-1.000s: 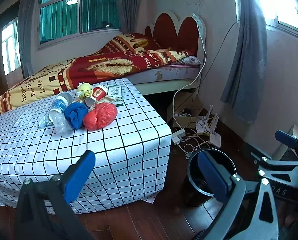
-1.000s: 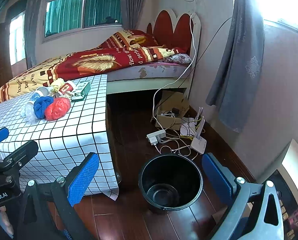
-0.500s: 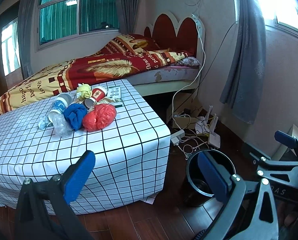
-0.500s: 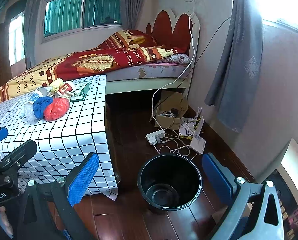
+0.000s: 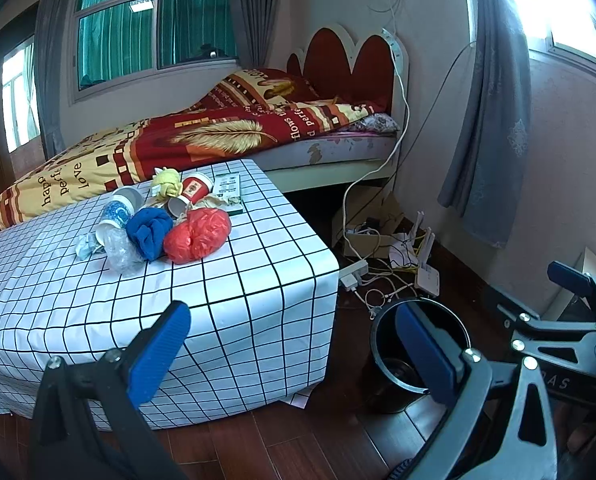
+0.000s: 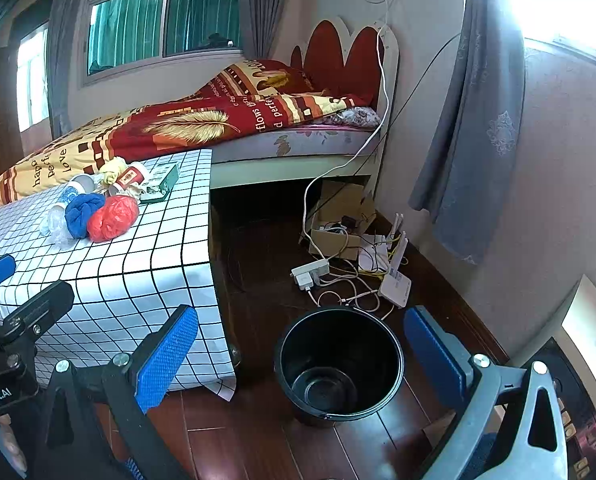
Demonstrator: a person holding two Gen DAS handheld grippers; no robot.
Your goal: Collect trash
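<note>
The trash lies in a loose heap on the table (image 5: 238, 280), toward its far edge by the bed: a crumpled red plastic bag (image 5: 198, 235) nearest the right-hand edge, a blue cloth wad (image 5: 150, 231) touching it on the left, and a clear crushed plastic bottle (image 5: 118, 250) just beside that. Behind them lie a red paper cup (image 5: 192, 192) on its side, a blue-and-white cup (image 5: 116, 212), a yellow crumpled piece (image 5: 167, 182) and a flat card-like packet (image 5: 228, 186) close to the far right corner. The table wears a white cloth with a black grid.

On the wooden floor (image 6: 258, 440) off the table's right side stands a black bin (image 6: 338, 364), upright and open-topped, with nothing visible inside.

The left gripper (image 5: 294, 344) hangs low in front of the table's near right corner, its blue-padded jaws spread wide and holding nothing. The right gripper (image 6: 302, 350) is likewise wide open and empty, with the bin showing between its jaws.

Beyond the bin lie a power strip (image 6: 310, 274), tangled cables, a white router (image 6: 396, 286) and a cardboard box (image 6: 338, 220) at the foot of the bed (image 6: 258, 120).
</note>
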